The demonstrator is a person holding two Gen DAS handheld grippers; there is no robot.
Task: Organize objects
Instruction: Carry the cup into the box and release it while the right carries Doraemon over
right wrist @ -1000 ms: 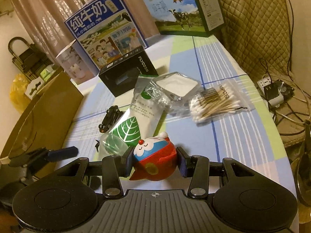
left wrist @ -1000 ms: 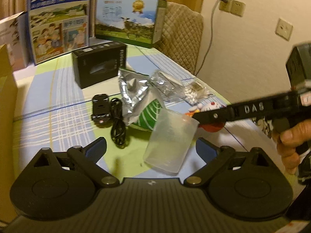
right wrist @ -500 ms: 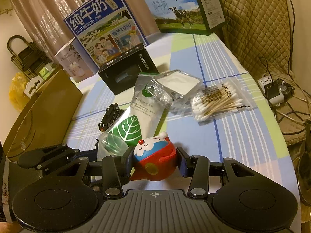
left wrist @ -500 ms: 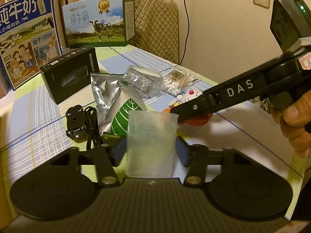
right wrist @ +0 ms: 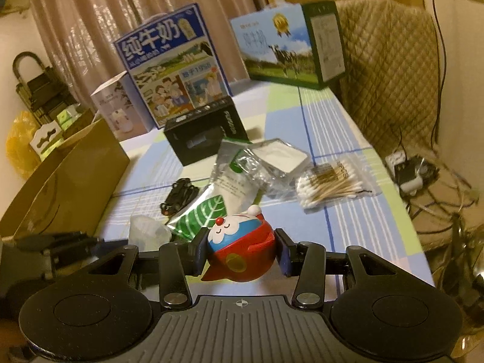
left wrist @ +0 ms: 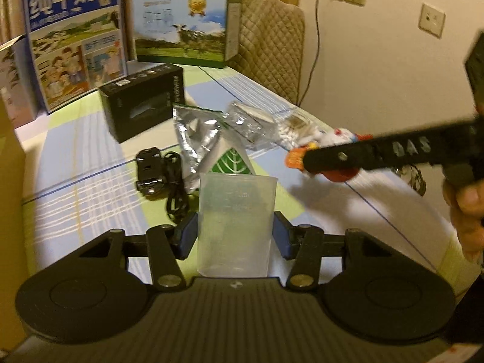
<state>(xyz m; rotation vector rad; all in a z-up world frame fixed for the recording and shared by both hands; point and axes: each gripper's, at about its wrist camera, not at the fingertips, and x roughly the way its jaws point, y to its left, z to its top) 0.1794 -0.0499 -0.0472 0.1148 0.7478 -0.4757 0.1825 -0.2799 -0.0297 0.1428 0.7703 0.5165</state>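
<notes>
Gripping an upright translucent cup (left wrist: 234, 224) in our left tongs (left wrist: 235, 239), we clamp a cartoon toy (right wrist: 239, 251) in our right tongs (right wrist: 240, 252) above the worktop (right wrist: 348, 211).

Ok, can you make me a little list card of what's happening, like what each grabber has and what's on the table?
left gripper: shut on the clear plastic cup, held upright
right gripper: shut on the red and blue cat toy
table: checked cloth, blue, green and white
black box: lying behind the foil pouch
foil pouch: silver with a green leaf, lying flat
cotton swabs: in a clear bag, right of the pouch
small black toy car: beside a black cable
milk cartons: two, standing at the far edge
</notes>
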